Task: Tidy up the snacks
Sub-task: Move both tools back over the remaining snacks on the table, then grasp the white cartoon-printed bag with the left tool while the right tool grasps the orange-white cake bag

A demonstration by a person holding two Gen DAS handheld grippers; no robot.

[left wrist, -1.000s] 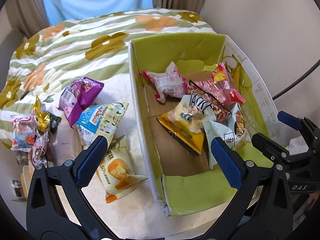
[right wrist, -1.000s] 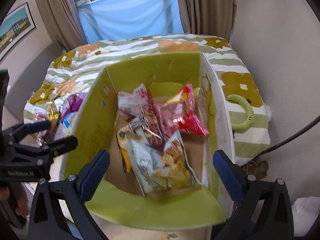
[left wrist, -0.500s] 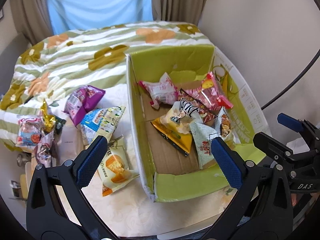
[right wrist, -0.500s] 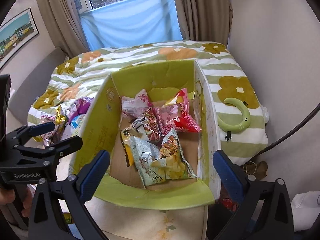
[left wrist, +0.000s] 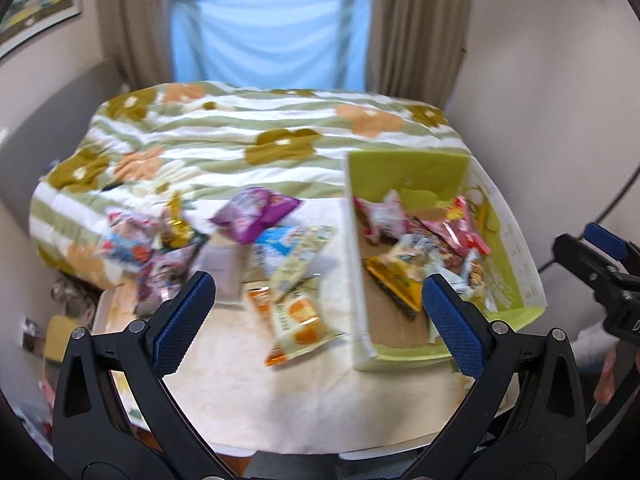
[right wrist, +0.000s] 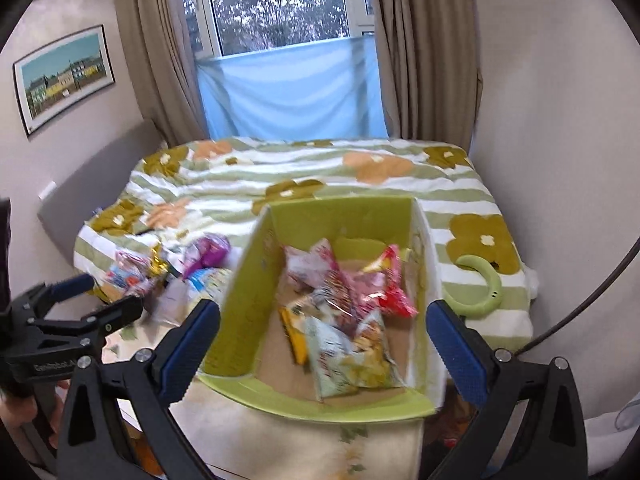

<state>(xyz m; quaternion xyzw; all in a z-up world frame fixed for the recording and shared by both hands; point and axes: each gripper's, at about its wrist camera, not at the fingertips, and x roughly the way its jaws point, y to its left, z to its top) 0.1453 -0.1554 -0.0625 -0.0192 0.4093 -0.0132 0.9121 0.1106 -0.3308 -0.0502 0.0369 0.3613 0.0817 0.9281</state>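
Note:
A green cardboard box (left wrist: 404, 172) (right wrist: 240, 312) stands on the cream table and holds several snack packets (left wrist: 400, 272) (right wrist: 348, 356). Loose packets lie left of it: a purple bag (left wrist: 256, 216) (right wrist: 208, 252), a blue-white bag (left wrist: 296, 242), an orange-white bag (left wrist: 296, 320) and a cluster of small packets (left wrist: 148, 248) (right wrist: 132, 272). My left gripper (left wrist: 316, 320) is open and empty, raised over the table in front of the loose packets. My right gripper (right wrist: 324, 344) is open and empty, raised in front of the box.
A bed with a green flowered cover (left wrist: 248, 136) (right wrist: 320, 168) lies behind the table. A green curved toy (right wrist: 480, 292) rests on the bed right of the box. The wall is close on the right. The table's front edge (left wrist: 320, 448) is near me.
Both grippers have pulled back and up from the box and stayed open. The left view has swung left toward the loose packets; more of the bed and window shows.

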